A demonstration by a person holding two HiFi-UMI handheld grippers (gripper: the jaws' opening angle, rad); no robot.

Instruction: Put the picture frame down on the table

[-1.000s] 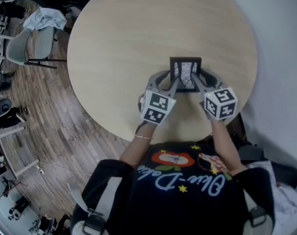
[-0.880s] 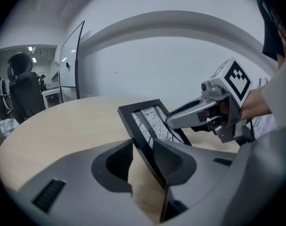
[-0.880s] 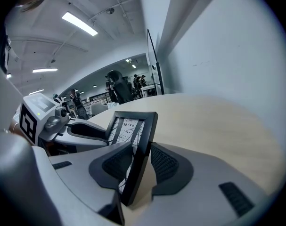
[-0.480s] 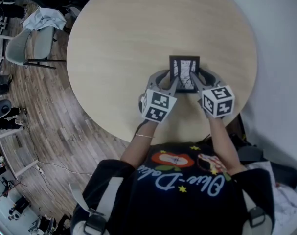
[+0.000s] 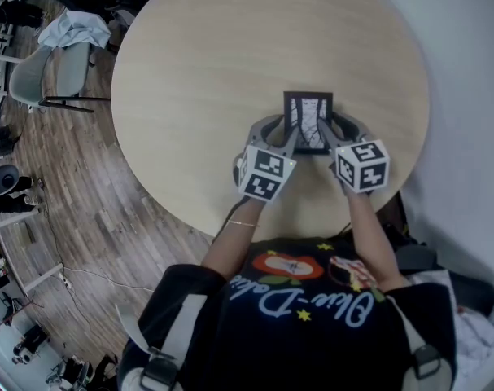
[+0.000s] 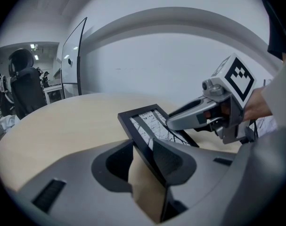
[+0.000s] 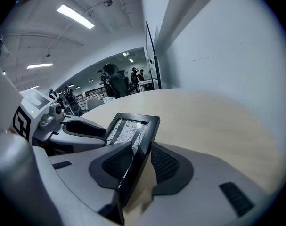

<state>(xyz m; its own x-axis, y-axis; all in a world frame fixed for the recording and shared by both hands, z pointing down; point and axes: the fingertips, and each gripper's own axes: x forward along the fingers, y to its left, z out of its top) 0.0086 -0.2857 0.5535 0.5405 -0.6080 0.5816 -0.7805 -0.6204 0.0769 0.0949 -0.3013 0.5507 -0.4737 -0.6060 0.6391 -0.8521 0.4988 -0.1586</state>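
Note:
A black picture frame (image 5: pixel 308 120) with a black-and-white print hangs tilted just above the near part of the round wooden table (image 5: pixel 230 47). My left gripper (image 5: pixel 286 142) is shut on its left edge and my right gripper (image 5: pixel 327 138) on its right edge. In the left gripper view the frame (image 6: pixel 150 124) runs between the jaws of the left gripper (image 6: pixel 145 160), with the right gripper (image 6: pixel 194 116) across it. From the right gripper view, the frame (image 7: pixel 133 133) stands edge-on in the right gripper (image 7: pixel 142 166), and the left gripper (image 7: pixel 81 128) holds the far side.
The table's near rim (image 5: pixel 303 233) lies close to the person's body. A grey chair (image 5: pixel 47 72) draped with cloth stands on the wood floor at the left. A white wall (image 5: pixel 474 96) runs along the right. A black office chair (image 6: pixel 25 88) and a glass partition (image 6: pixel 72 55) stand beyond the table.
Almost nothing has changed. Both grippers keep their hold on the frame, and the left gripper's marker cube has drifted slightly to the right.

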